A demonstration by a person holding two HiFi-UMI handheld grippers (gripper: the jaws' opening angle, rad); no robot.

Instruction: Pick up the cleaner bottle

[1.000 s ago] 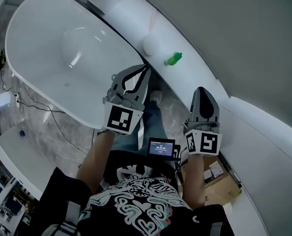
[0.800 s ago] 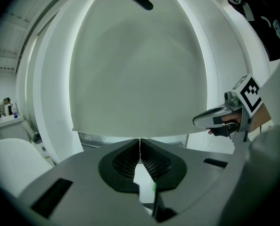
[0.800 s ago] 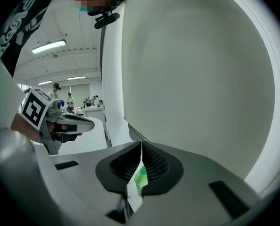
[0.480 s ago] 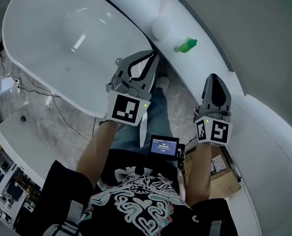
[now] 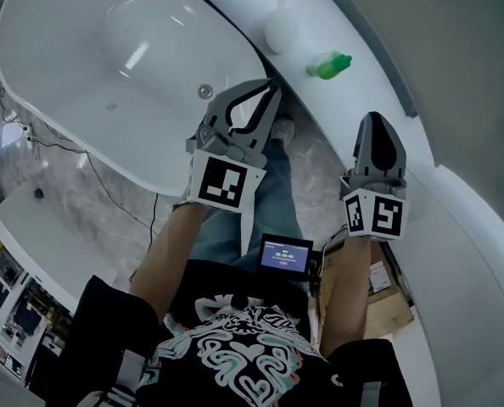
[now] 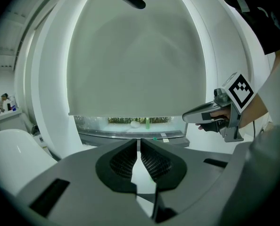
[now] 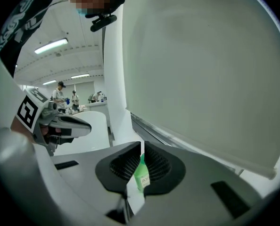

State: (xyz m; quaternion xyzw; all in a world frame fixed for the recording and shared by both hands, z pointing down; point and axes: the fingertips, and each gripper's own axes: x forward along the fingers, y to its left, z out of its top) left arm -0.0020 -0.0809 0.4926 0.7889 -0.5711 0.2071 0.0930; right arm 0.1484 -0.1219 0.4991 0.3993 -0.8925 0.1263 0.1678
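The cleaner bottle (image 5: 330, 64) is green and small and lies on the curved white ledge (image 5: 366, 91) beyond the bathtub. My right gripper (image 5: 378, 119) is shut, short of the ledge and a little right of the bottle, apart from it. In the right gripper view the bottle (image 7: 141, 173) shows through the slit ahead of the right gripper (image 7: 142, 146), not between the pads. My left gripper (image 5: 267, 90) is shut and empty, over the tub's near rim, left of the bottle. The left gripper view shows its jaws (image 6: 139, 141) together and the bottle (image 6: 147, 122) far ahead.
A white freestanding bathtub (image 5: 91, 155) fills the left. A white rounded object (image 5: 280, 32) sits on the ledge left of the bottle. A grey blind or wall rises behind the ledge. A cardboard box (image 5: 379, 299) lies on the floor near my right side. Cables trail on the marble floor.
Both grippers have sunk lower in front of the ledge and stayed shut. The bottle sits where it was on the ledge.
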